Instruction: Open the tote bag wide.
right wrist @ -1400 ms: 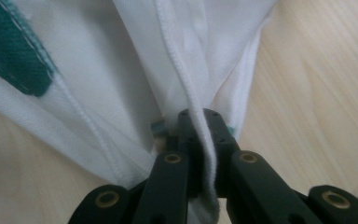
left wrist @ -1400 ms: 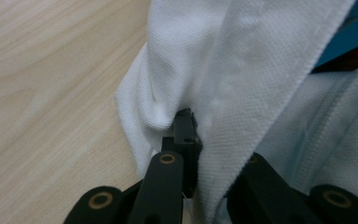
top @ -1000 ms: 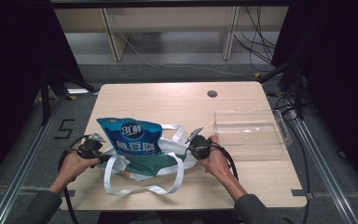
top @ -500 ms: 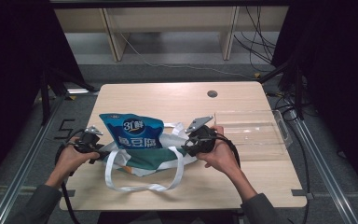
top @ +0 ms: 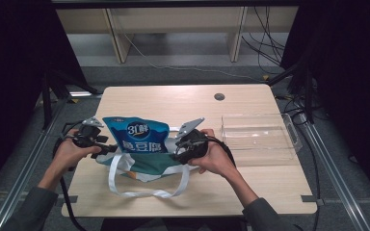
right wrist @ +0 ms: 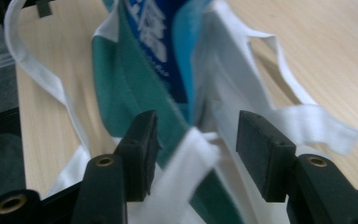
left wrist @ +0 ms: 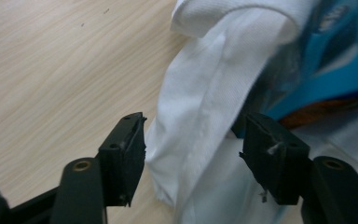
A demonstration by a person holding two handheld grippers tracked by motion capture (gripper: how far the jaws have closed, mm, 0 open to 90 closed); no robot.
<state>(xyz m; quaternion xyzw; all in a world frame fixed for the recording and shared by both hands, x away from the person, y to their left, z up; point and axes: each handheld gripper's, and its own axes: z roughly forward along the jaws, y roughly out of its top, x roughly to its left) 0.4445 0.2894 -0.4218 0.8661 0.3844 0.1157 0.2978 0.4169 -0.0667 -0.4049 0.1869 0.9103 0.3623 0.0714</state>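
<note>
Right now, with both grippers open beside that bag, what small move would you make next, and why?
Probably draw both grippers back. The left gripper and right gripper have just been opening; cloth lies loose between their pads, unpressed. The blue pouch already stands in the bag, so the bag seems released.

The blue snack bag (top: 136, 135) stands inside the tote bag (top: 142, 163), so its lower part is hidden by the green cloth; its small print is too small to read. In the right gripper view the white strap (right wrist: 186, 172) between the open jaws is blurred; the left gripper view cuts the blue bag off at its right edge, and the orange patch there is perhaps part of its print.
</note>
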